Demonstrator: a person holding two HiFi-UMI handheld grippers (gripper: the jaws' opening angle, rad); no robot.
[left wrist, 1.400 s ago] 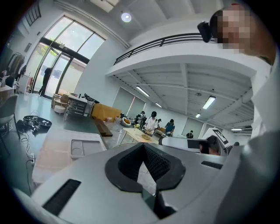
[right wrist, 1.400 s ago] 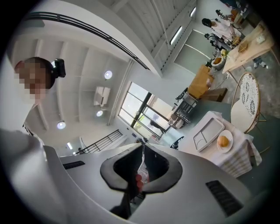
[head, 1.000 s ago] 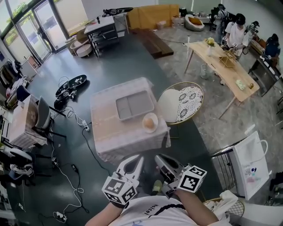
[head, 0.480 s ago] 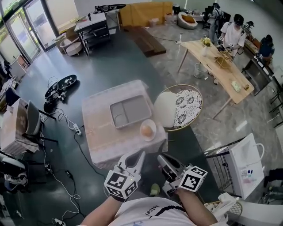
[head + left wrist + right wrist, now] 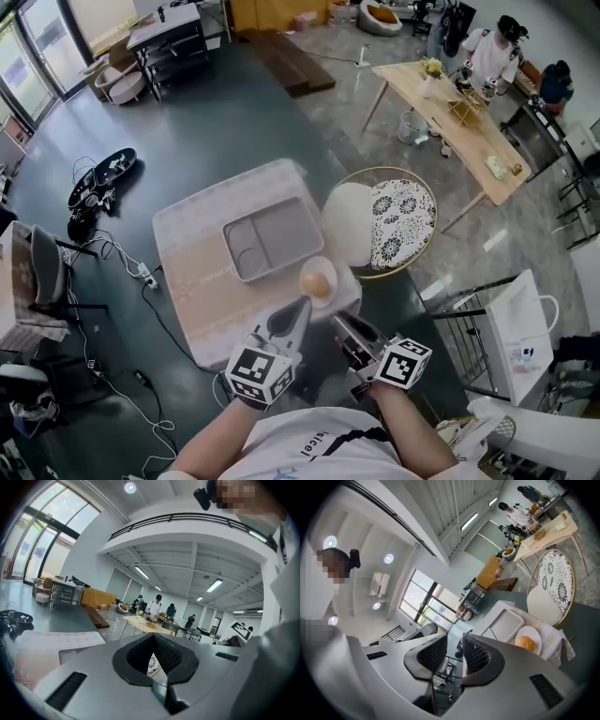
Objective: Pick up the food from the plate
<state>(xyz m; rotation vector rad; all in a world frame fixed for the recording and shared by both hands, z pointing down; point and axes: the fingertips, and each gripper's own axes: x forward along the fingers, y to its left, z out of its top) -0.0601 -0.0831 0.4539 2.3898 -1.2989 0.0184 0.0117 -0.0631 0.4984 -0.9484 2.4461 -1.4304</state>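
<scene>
Left gripper: jaws together, empty. Food, a round orange lump on the plate, lies just ahead of them, near the desk edge. Right gripper: jaws opening, gap narrow, nothing between. Best to widen fully, straddle the lump, close gently. Kind of food unclear; the left gripper's body hides it in its own view.

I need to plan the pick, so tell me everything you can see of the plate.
The plate is small, round and cream-white, with a plain rim. It lies flat on the cloth-covered table, near the corner closest to the person and just beside the grey tray. One round orange-brown piece of food sits in its middle. Nothing else touches it.
</scene>
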